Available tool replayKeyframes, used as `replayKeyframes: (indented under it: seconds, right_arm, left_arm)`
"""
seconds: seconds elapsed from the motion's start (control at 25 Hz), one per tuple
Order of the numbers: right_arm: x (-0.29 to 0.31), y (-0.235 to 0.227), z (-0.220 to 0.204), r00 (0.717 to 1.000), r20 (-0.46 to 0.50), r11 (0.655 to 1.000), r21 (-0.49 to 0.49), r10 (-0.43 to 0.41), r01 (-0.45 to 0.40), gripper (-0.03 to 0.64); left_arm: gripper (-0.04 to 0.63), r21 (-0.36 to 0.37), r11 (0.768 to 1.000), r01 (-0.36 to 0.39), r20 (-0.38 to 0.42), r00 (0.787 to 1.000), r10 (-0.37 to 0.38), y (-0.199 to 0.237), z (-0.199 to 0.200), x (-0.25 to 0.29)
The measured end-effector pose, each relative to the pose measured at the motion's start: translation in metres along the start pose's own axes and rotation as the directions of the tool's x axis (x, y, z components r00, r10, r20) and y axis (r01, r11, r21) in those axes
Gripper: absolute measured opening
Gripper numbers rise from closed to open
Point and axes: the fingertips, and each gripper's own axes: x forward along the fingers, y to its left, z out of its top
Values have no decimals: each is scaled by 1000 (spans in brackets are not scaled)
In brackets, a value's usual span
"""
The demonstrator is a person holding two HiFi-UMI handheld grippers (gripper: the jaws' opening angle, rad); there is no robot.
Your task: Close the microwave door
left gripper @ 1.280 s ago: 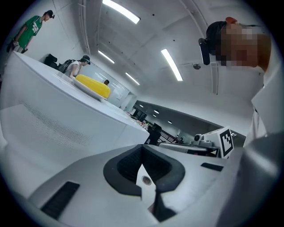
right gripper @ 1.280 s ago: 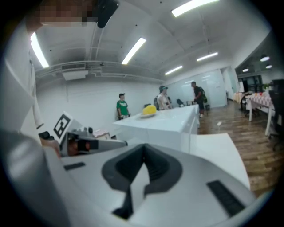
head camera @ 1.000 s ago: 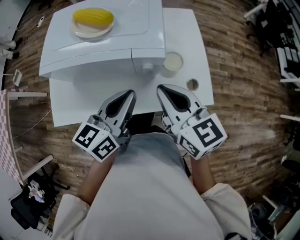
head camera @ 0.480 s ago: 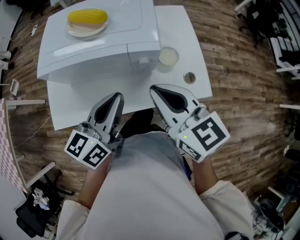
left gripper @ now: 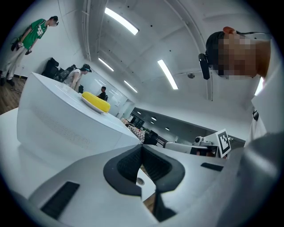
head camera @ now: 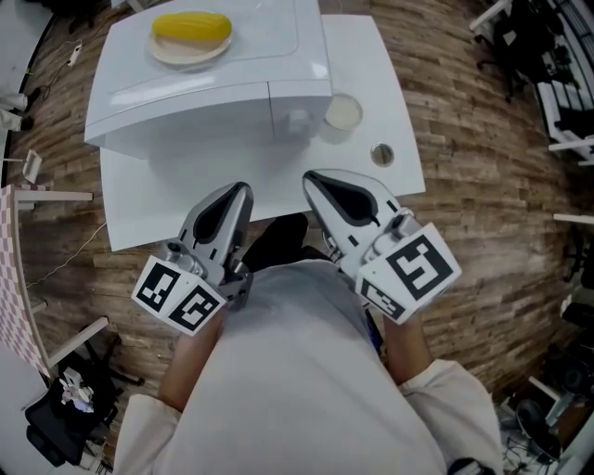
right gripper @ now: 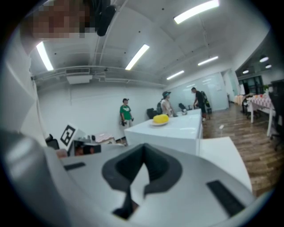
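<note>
Microwave (head camera: 204, 93): white box at far side of white table (head camera: 186, 209), straight ahead of both grippers and well apart from them.
Door (head camera: 181, 125): wide front panel left of a vertical seam; looks flush with the control panel and its knob (head camera: 297, 121), so probably shut already or very nearly; latch not visible.
Facing: front turned toward the person; long axis left to right across the table, slightly skewed.
On top: plate (head camera: 190, 48) with yellow food (head camera: 192, 26), near the back left corner.
Beside: pale cup (head camera: 342, 113) just right of the microwave; small round item (head camera: 381, 153) nearer the table edge.
Left gripper (head camera: 241, 190): held low by the torso, fingers pressed together at the tips, nothing between them.
Right gripper (head camera: 314, 178): same pose, fingers closed, empty.
Step in hand: confirm closure. If any gap shows, push a closed tip flat on the door's free edge near the seam, straight toward the back. Gently, so as not to slide the box or shake the plate. Steer clear of knob and cup.
</note>
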Motion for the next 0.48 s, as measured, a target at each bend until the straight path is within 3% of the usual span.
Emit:
replayKeyframes:
  seconds: [0.48]
  right_arm:
    - [2, 8, -6, 1000, -10, 1000, 16, 19, -19, 23]
  left_arm:
    - [18, 5, 1000, 1, 1, 1000, -1, -3, -5, -8]
